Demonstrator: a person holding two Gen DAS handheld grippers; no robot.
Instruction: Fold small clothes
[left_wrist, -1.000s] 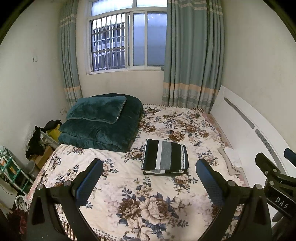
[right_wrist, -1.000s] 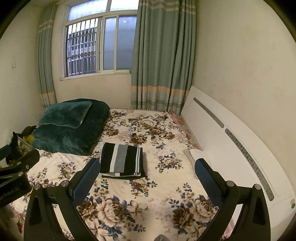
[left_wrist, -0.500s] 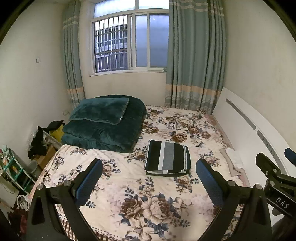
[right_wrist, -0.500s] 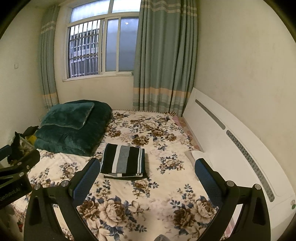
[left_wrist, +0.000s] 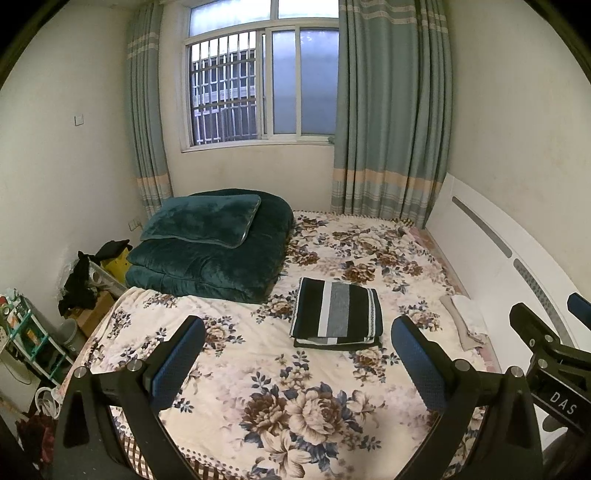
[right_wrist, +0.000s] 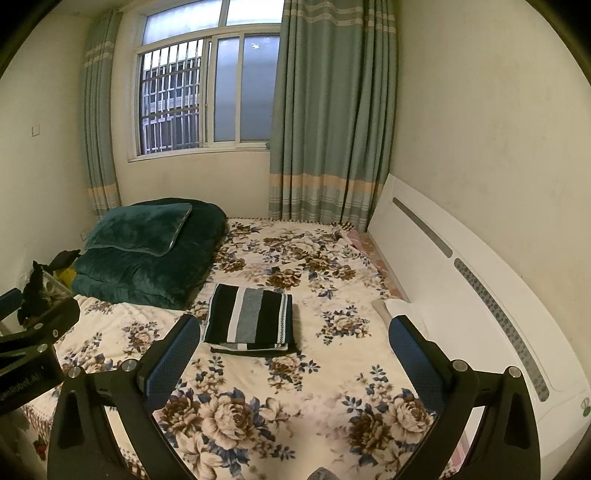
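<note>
Both the left gripper (left_wrist: 297, 354) and right gripper (right_wrist: 295, 350) hang wide apart, empty, well short of the black, grey and white striped folded garment (left_wrist: 337, 313) on the floral-print bedspread (left_wrist: 295, 398). The fold looks finished. Best to fetch the crumpled white cloth (left_wrist: 466, 317) at the right, pinching one edge cleanly.

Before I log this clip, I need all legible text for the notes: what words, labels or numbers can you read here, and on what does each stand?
"DAS": white letters on the black body of the right gripper, seen from the left wrist view.
"...nRobot.AI": partial, upside down, on the left gripper, seen from the right wrist view; its start is cut off.
Round green mark on the white headboard: too small to read.
Shelf items beside the bed: labels blurred.
</note>
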